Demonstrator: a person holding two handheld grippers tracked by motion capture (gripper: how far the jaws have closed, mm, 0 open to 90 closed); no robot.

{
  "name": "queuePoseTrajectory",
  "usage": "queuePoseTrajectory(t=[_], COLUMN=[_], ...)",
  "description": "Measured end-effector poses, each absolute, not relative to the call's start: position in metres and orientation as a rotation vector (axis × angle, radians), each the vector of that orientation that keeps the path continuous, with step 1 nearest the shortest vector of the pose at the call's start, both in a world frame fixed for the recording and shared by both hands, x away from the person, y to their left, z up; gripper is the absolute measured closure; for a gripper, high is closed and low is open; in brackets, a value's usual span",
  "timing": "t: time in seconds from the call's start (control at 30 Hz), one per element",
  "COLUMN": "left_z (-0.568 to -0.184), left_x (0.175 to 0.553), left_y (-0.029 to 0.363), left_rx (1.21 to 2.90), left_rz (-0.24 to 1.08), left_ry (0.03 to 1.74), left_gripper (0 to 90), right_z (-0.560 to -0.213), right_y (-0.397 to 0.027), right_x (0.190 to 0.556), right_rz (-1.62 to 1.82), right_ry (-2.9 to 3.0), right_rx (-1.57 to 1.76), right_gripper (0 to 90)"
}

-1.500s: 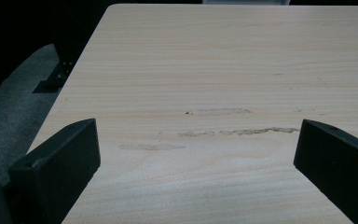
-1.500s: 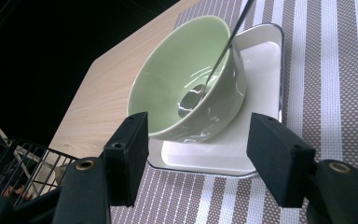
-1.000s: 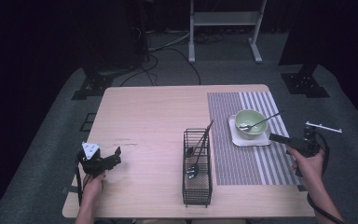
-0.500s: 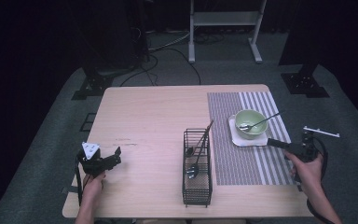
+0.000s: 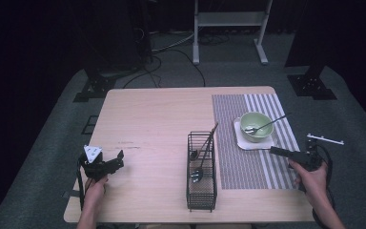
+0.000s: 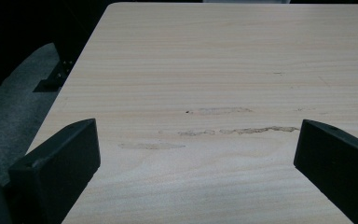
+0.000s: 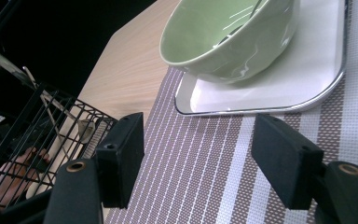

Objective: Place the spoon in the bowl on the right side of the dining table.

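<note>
- The right gripper (image 5: 277, 151) had its jaws apart and empty, as the right gripper view showed, with striped mat between them and the bowl (image 7: 228, 35) just ahead.
- In the high view that gripper hovered over the mat's (image 5: 248, 164) near right part, close to the worktop's right edge, pointing left and slightly away, toward the bowl (image 5: 256, 126).
- The bowl sat on a white tray (image 5: 267, 142) on the mat, nearer the worktop's far right corner than the near one; a spoon (image 5: 267, 125) lay in it, its handle sticking out over the rim to the right.
- The left gripper (image 5: 118, 161) had its jaws wide apart over bare wood (image 6: 223, 112) near the worktop's near left corner, holding nothing.
- A wire basket (image 5: 202, 176) stood near the middle of the near edge with a few utensils in it, well apart from both grippers.
- Change: over the last second the right gripper had come in from beyond the right edge and dropped lower over the mat, closing on the bowl.
- I read this as the approach to the spoon in the bowl, possibly to move it to the basket; no grasp had been made yet.
- The left gripper, bowl, spoon and basket had stayed where they were.
</note>
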State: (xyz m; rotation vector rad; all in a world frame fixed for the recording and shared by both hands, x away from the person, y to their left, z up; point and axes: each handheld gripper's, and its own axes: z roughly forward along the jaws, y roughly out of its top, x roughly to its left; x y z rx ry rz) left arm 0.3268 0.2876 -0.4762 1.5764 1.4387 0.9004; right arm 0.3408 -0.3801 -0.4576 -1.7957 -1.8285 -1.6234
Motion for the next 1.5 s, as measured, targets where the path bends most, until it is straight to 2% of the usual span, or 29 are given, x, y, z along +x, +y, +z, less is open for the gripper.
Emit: queuePoseTrajectory(t=[1.5], left_z=[-0.476], left_x=[0.327], left_y=[0.288], left_rx=[1.573], left_rz=[0.900], left_ry=[1.443], left_gripper=[0.0], right_z=[-0.463], right_y=[-0.343], right_x=[0.321], right_rz=[-1.581], right_ry=[-1.883], right_rx=[-1.671], right_gripper=[32.2])
